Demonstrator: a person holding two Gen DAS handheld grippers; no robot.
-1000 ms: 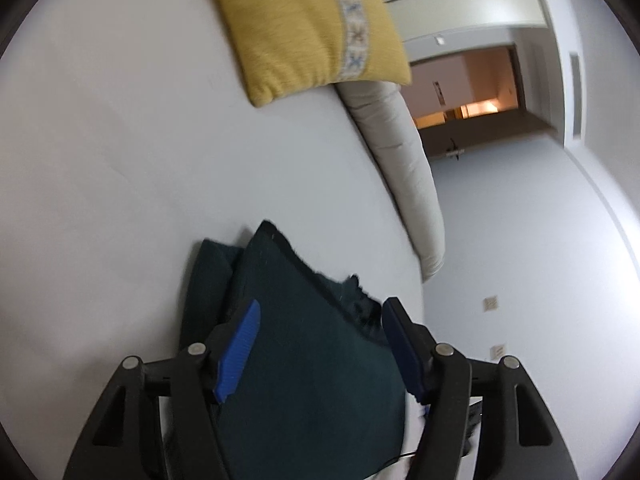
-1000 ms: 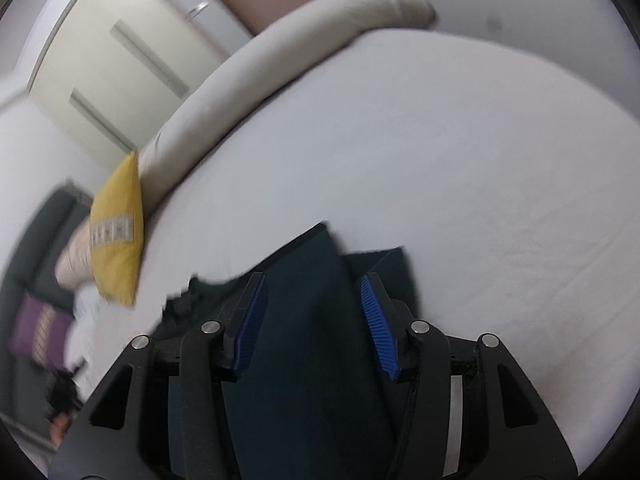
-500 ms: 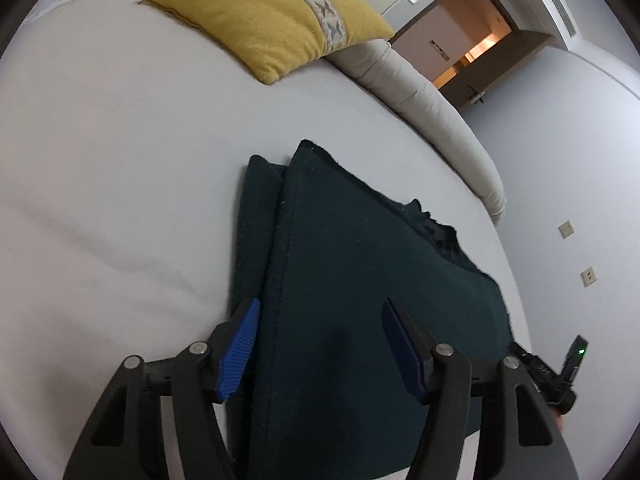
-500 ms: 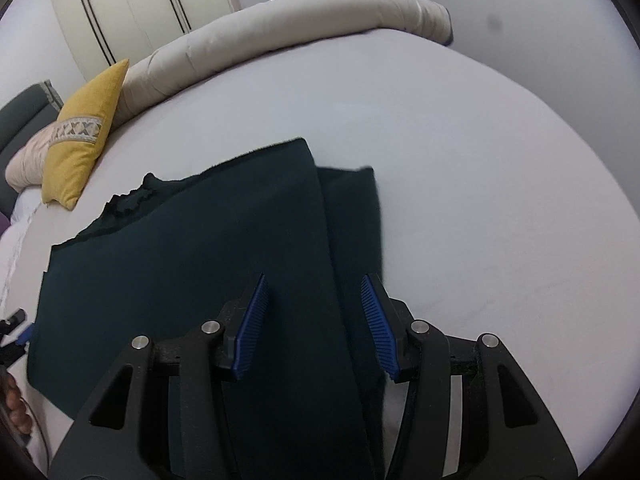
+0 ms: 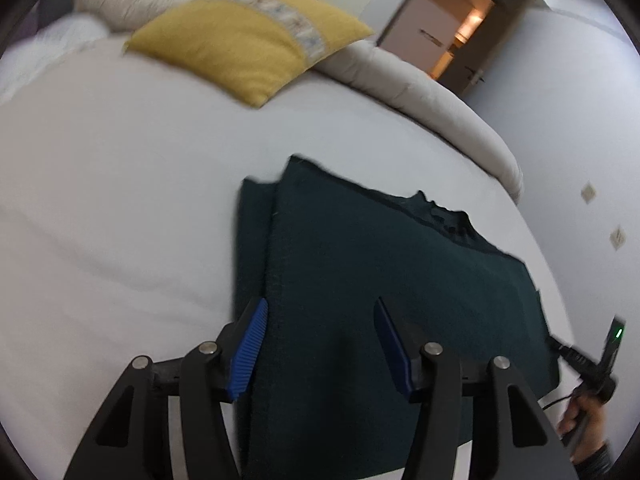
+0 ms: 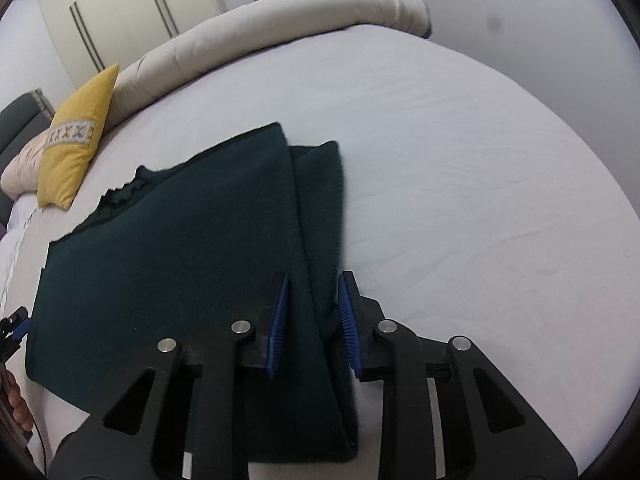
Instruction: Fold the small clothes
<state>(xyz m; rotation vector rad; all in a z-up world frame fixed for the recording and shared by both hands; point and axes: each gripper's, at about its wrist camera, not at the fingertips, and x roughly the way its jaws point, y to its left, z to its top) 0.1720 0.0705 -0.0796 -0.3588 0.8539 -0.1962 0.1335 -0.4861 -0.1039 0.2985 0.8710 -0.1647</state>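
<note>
Nearest the lens in the left wrist view, left claw (image 5: 318, 344) sits w/ its blue pads (image 5: 249, 354) spread wide, nothing pinched; the garment (image 5: 384, 280) runs under and between the fingers. Left pad sits about over the garment's left folded edge, right pad over the main panel. Can't tell if the tips touch the cloth.

Right wrist view: right claw (image 6: 311, 322) has pads (image 6: 347, 320) closer together, but there's a gap each side and the garment (image 6: 192, 248) passes between them – its right folded edge, a narrow ridge of cloth. Pads look just beside the fabric; can't tell if they're pinching it, reads as part-spread.

Garment is dark green, lying flat on the bed (image 6: 460, 160), near its front edge, spread wide across. One side is folded over so a second layer shows as a strip along the right edge in the right view (left edge in the left view). Far edge looks jagged around the neckline.

At the frame edge, a hand (image 5: 586, 420) w/ a black handle shows bottom right of the left view.

Farther back: white sheet, lightly creased. Beyond it a yellow pillow (image 5: 248, 44) w/ a patterned band, leaning on a long beige bolster (image 6: 280, 28) that runs along the bed's far side. Behind: wardrobe doors (image 6: 116, 16), and an open doorway (image 5: 452, 40) w/ warm light.
</note>
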